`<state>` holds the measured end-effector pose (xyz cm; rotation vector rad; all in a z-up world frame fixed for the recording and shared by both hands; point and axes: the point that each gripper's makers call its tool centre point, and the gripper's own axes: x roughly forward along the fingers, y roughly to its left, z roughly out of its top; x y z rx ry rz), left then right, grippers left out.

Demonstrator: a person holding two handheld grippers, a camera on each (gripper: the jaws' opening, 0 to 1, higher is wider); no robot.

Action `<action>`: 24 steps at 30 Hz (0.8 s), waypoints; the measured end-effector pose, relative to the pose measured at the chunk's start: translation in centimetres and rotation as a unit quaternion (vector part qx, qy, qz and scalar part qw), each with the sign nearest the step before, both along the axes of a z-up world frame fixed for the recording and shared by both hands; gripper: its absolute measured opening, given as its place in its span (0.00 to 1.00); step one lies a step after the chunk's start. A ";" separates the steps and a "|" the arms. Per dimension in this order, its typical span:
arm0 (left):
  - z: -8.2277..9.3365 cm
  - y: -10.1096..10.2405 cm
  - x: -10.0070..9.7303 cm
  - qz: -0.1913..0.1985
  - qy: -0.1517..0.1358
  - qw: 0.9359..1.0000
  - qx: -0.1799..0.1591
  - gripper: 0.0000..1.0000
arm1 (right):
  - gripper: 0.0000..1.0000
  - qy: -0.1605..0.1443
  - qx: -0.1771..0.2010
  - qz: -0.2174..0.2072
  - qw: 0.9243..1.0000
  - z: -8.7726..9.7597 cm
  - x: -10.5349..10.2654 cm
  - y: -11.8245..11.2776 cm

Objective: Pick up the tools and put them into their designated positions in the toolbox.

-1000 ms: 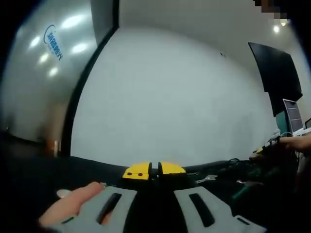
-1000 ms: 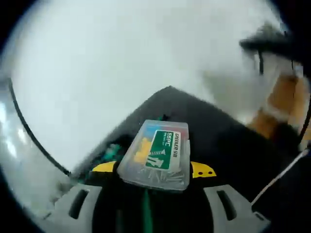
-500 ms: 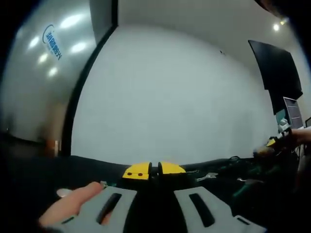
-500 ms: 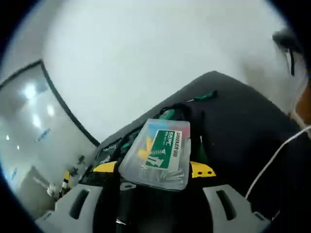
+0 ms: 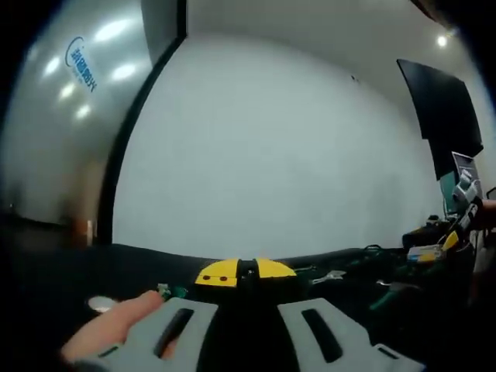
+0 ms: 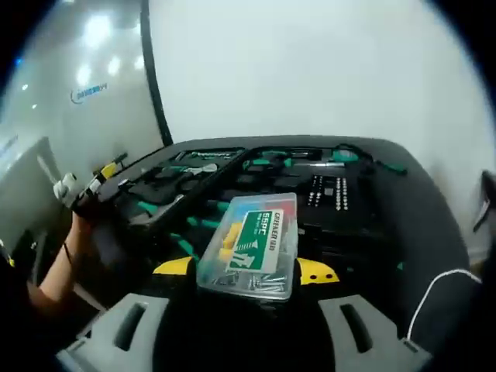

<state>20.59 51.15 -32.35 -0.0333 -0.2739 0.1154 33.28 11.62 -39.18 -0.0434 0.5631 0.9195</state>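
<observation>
Right gripper (image 6: pixel 246 273) clamped a screw box (image 6: pixel 250 246) above the open toolbox (image 6: pixel 232 167), likely needing its slot next; left gripper (image 5: pixel 246 271) closed, empty

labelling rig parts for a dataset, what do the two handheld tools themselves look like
Both match: the left tool and right tool each have two light grey flat jaws with a dark oblong slot, ending in yellow tips on a black body. The left tips show small dark dots. A thin white cable curves beside the right tool.
</observation>
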 end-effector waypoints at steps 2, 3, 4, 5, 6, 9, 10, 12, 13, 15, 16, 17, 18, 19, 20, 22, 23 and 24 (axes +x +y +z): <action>-0.1 -0.1 0.1 0.001 0.004 1.000 0.004 0.09 | 0.41 0.025 0.027 -0.016 0.999 0.2 -0.1 -0.8; -0.4 -0.1 0.2 0.004 0.011 1.000 0.005 0.09 | 0.35 0.022 0.026 -0.032 0.999 0.5 0.1 -1.9; -0.5 -0.1 0.3 0.004 0.015 1.000 0.006 0.09 | 0.29 0.021 0.024 -0.033 0.999 0.5 0.1 -2.1; -0.6 -0.2 0.4 0.004 0.018 1.000 0.008 0.09 | 0.23 0.020 0.017 -0.039 0.999 0.7 -0.2 -2.9; -0.7 -0.2 0.5 0.006 0.020 1.000 0.010 0.09 | 0.20 -0.002 0.005 -0.035 0.999 0.9 -0.2 -3.2; -1.0 -0.5 0.7 0.008 0.032 0.999 0.017 0.09 | 0.21 -0.012 0.001 -0.007 1.000 0.9 -1.2 -3.2; -1.0 -0.7 0.8 0.009 0.034 0.999 0.018 0.09 | 0.23 0.010 0.027 0.005 1.000 1.2 -1.7 -3.0; -0.9 -2.2 1.4 0.002 0.058 0.997 0.041 0.08 | 0.22 -0.003 0.083 -0.019 0.996 2.9 -0.4 -4.1; -1.0 -3.6 1.8 -0.014 0.076 0.996 0.053 0.06 | 0.22 -0.017 0.090 -0.029 0.995 3.4 0.3 -4.8; 0.7 -8.5 3.0 -0.089 0.086 0.990 0.068 0.04 | 0.21 -0.088 0.112 -0.058 0.988 5.2 2.9 -6.9; 2.4 -13.4 3.3 -0.163 0.076 0.980 0.079 0.05 | 0.21 -0.130 0.134 -0.074 0.980 6.3 4.1 -8.0; 3.4 -16.7 3.5 -0.204 0.066 0.972 0.091 0.05 | 0.21 -0.146 0.150 -0.085 0.974 6.7 5.0 -8.7; 4.0 -20.9 3.9 -0.243 0.065 0.959 0.134 0.06 | 0.21 -0.160 0.167 -0.101 0.968 7.1 5.9 -9.5; 3.7 -22.9 4.6 -0.250 0.076 0.951 0.166 0.06 | 0.21 -0.188 0.191 -0.122 0.956 7.6 7.6 -10.5; 2.3 -25.4 5.7 -0.260 0.113 0.933 0.223 0.08 | 0.21 -0.215 0.195 -0.120 0.949 7.9 8.5 -10.9; -1.1 -29.3 6.9 -0.317 0.162 0.883 0.306 0.08 | 0.21 -0.220 0.225 -0.128 0.940 7.9 10.2 -11.1; -2.1 -30.3 7.4 -0.336 0.173 0.869 0.319 0.09 | 0.21 -0.226 0.246 -0.127 0.934 8.0 11.4 -11.0; -3.4 -31.2 8.1 -0.362 0.195 0.854 0.318 0.11 | 0.22 -0.221 0.256 -0.130 0.932 7.9 12.1 -10.8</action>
